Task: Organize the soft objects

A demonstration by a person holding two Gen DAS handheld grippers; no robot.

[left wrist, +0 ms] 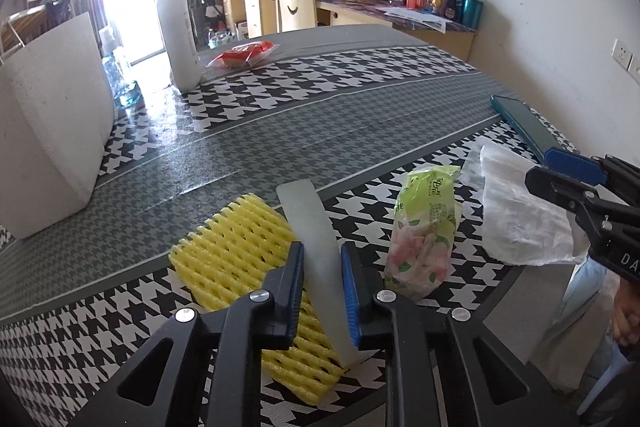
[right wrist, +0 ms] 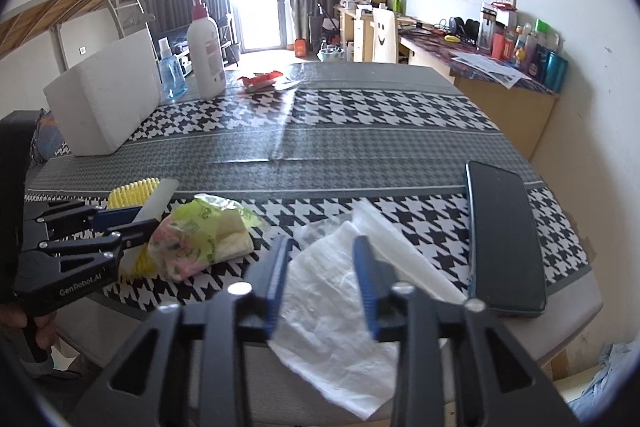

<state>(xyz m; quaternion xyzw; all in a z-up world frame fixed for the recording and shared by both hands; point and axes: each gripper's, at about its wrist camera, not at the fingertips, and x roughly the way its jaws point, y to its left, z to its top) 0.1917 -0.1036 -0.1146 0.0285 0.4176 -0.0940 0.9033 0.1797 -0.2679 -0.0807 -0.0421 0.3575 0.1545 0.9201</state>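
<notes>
Jaws of left gripper (left wrist: 322, 291) pinch a translucent flat strip (left wrist: 316, 247); right gripper (right wrist: 322, 279) gapes over crinkly plastic (right wrist: 332, 311).

the left gripper (left wrist: 322, 291) straddles a pale flat foam strip (left wrist: 316, 251) lying on a yellow foam net sleeve (left wrist: 240, 251). right of it lies a green flowered tissue pack (left wrist: 426, 231). the right gripper (right wrist: 322, 279) straddles a crumpled white plastic bag (right wrist: 332, 307), a dark flat phone (right wrist: 504, 239) to its right.

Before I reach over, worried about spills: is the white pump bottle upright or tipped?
Upright: the white pump bottle stands on its base, pump on top.
</notes>
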